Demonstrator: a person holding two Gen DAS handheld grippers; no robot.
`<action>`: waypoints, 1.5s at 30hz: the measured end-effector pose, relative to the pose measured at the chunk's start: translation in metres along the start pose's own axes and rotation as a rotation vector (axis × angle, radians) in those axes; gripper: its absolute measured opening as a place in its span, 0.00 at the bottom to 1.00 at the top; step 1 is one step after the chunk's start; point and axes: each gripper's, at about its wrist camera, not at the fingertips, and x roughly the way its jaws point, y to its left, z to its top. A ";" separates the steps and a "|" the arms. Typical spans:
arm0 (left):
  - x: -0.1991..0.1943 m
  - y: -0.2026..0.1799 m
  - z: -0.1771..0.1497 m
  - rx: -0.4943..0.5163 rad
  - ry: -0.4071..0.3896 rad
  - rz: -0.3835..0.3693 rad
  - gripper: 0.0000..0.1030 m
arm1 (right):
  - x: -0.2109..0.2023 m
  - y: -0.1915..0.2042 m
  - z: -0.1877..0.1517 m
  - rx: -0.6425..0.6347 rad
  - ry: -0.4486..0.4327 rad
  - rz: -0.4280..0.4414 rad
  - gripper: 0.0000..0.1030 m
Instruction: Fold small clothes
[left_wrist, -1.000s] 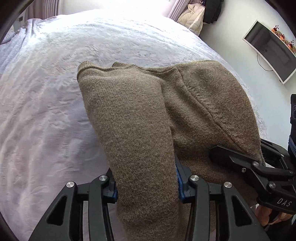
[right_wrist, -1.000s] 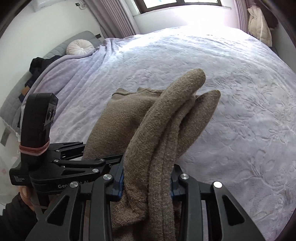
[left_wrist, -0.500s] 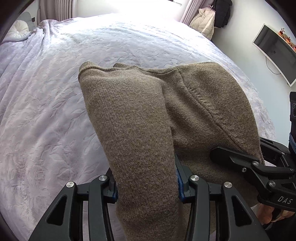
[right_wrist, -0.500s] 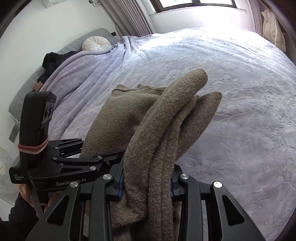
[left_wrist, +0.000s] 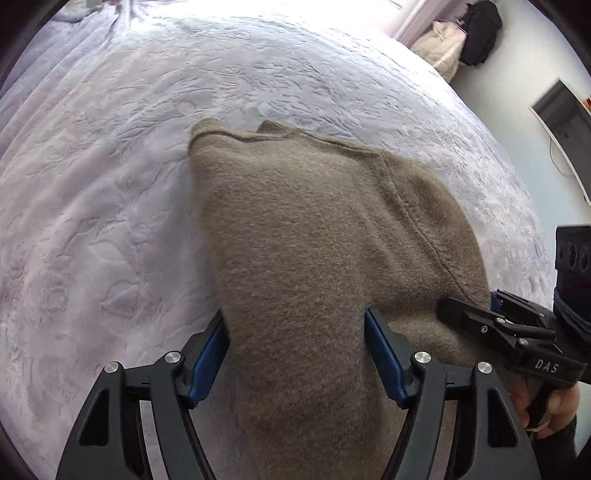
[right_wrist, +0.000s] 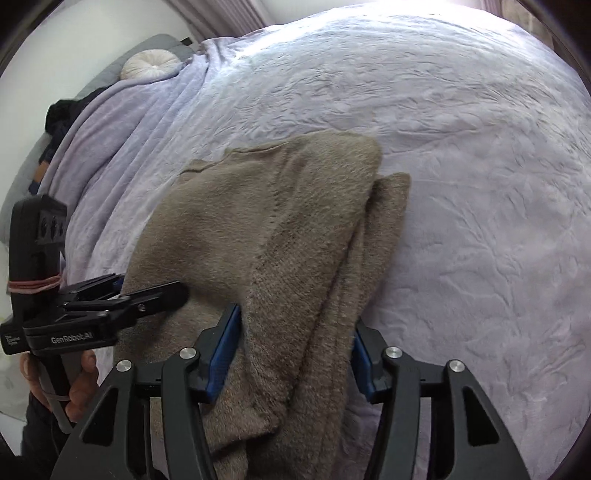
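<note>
A brown knit sweater (left_wrist: 314, 240) lies partly folded on the pale lilac bedspread (left_wrist: 110, 184), its far edge resting on the bed. My left gripper (left_wrist: 295, 343) is shut on the sweater's near left part. My right gripper (right_wrist: 295, 339) is shut on the bunched right part of the sweater (right_wrist: 295, 221). Each gripper shows in the other's view: the right gripper (left_wrist: 491, 321) at the sweater's right edge, the left gripper (right_wrist: 140, 295) at its left edge. The two stand close side by side.
A round white cushion (right_wrist: 151, 64) and dark clothes (right_wrist: 62, 110) lie at the head of the bed. A wall screen (left_wrist: 565, 122) hangs on the right. A beige coat and a black bag (left_wrist: 480, 33) sit by the far wall.
Both grippers have moved forward and down with the sweater. The raised folds now lie lower and flatter toward the bed.
</note>
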 end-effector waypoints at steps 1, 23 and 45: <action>-0.001 0.003 0.004 -0.014 -0.016 0.005 0.71 | -0.007 -0.003 -0.001 0.008 -0.009 -0.008 0.57; -0.026 -0.043 -0.051 0.187 -0.143 0.057 0.71 | -0.043 0.060 -0.065 -0.421 -0.066 -0.159 0.55; 0.033 -0.040 0.040 0.191 -0.080 0.266 0.84 | -0.014 0.063 0.019 -0.552 -0.012 -0.047 0.59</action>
